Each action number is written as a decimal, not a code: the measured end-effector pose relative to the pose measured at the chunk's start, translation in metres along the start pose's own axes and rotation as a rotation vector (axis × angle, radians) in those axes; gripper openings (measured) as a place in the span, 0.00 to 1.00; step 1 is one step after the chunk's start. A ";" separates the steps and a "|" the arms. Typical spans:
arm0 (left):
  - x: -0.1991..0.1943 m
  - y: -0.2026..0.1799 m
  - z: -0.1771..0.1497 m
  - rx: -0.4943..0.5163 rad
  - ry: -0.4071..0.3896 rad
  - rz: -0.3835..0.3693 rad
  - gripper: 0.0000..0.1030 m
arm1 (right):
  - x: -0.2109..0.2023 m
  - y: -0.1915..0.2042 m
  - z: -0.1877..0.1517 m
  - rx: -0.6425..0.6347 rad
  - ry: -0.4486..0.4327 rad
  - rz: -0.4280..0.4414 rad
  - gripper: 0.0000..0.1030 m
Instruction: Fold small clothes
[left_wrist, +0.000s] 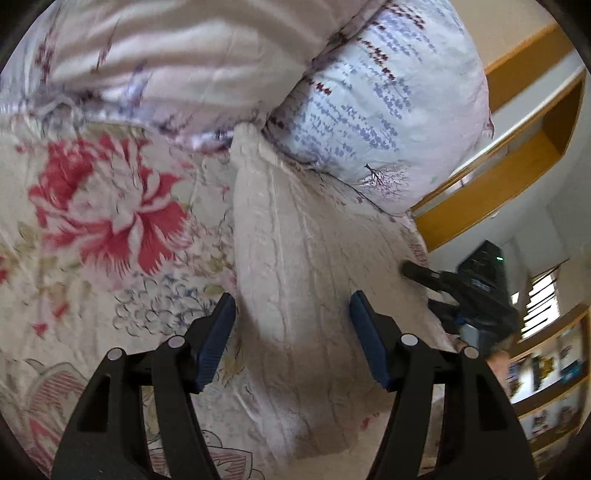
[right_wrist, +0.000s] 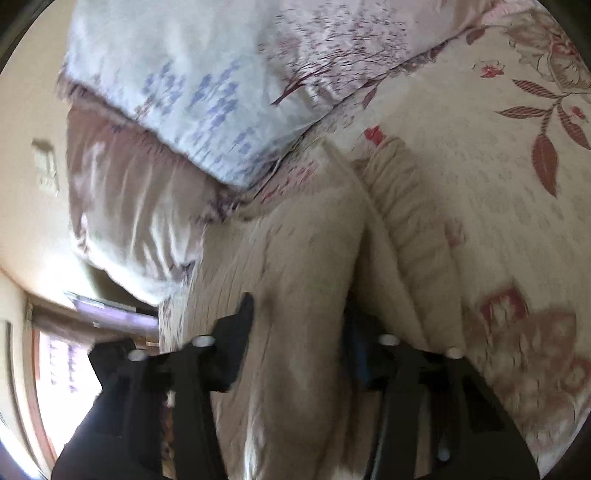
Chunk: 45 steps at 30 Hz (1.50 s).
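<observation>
Left wrist: left gripper (left_wrist: 293, 317) gapes above cream knit (left_wrist: 295, 240); right gripper (right_wrist: 299, 321) clamps it.

A cream cable-knit garment (left_wrist: 295, 251) lies stretched lengthwise across a floral bedspread (ribbed cuff bunched at its far end), partly folded.

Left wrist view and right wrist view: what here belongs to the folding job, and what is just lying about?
Job:
- cream cable-knit garment
- left gripper, open above it
- right gripper, closed on a fold of the knit

Lying about:
- floral bedsheet
- pale blue printed pillow
- striped satin quilt
- wooden shelf
</observation>
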<state>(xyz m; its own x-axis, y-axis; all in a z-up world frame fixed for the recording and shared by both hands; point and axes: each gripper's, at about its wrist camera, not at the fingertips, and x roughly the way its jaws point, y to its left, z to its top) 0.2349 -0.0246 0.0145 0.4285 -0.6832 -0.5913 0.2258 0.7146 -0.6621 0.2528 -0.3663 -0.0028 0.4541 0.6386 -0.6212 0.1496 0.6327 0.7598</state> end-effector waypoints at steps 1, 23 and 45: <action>0.002 0.004 0.000 -0.021 0.013 -0.023 0.62 | 0.001 0.002 0.003 -0.011 -0.005 -0.005 0.18; 0.007 -0.017 -0.003 0.075 0.060 -0.092 0.62 | -0.007 0.024 0.025 -0.264 -0.132 -0.443 0.25; -0.013 -0.027 -0.046 0.062 0.128 -0.026 0.39 | -0.079 0.023 -0.082 -0.253 -0.129 -0.212 0.17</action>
<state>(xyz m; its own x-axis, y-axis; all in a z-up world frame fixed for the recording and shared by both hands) 0.1830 -0.0415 0.0192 0.3078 -0.7122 -0.6309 0.2910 0.7018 -0.6502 0.1481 -0.3661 0.0485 0.5456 0.4314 -0.7185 0.0370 0.8441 0.5348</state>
